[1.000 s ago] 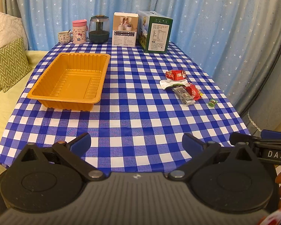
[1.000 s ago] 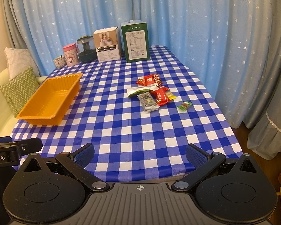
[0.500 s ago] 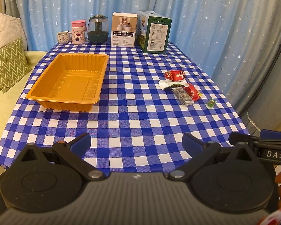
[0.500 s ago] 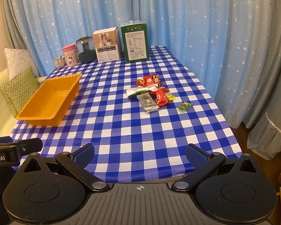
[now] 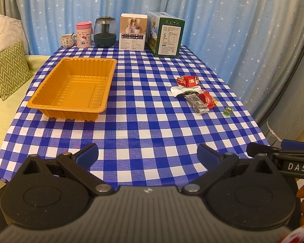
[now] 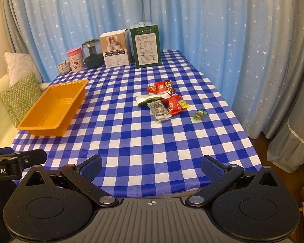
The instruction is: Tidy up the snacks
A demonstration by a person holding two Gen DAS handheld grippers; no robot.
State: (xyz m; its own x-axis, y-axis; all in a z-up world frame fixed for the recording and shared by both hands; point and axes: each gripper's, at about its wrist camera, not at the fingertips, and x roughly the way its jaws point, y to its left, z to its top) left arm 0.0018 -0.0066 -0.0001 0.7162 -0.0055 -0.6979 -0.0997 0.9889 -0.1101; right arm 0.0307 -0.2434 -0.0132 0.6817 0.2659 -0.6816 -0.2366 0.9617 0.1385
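An empty orange tray [image 5: 50,104] [image 6: 27,122] lies on the left of the blue checked table. On the right sits a small heap of snack packets [image 5: 196,95] [image 6: 164,101]: red ones, a white-green one and a grey one. A green candy [image 5: 227,110] [image 6: 199,115] lies apart to their right. My left gripper [image 5: 147,155] is open and holds nothing, hovering over the near table edge. My right gripper [image 6: 151,165] is likewise open with nothing between its fingers, also at the near edge, well short of the snacks.
At the far end stand a small cup [image 5: 67,40], a pink mug [image 5: 83,34], a dark jar [image 5: 105,31], a white box [image 5: 133,32] and a green box [image 5: 165,34]. Blue curtains hang behind. Cushions [image 5: 7,70] lie on a sofa at the left.
Both views are nearly the same as a second ago; the left wrist view has shifted slightly, with the table objects a little lower and further. Both grippers stay open.
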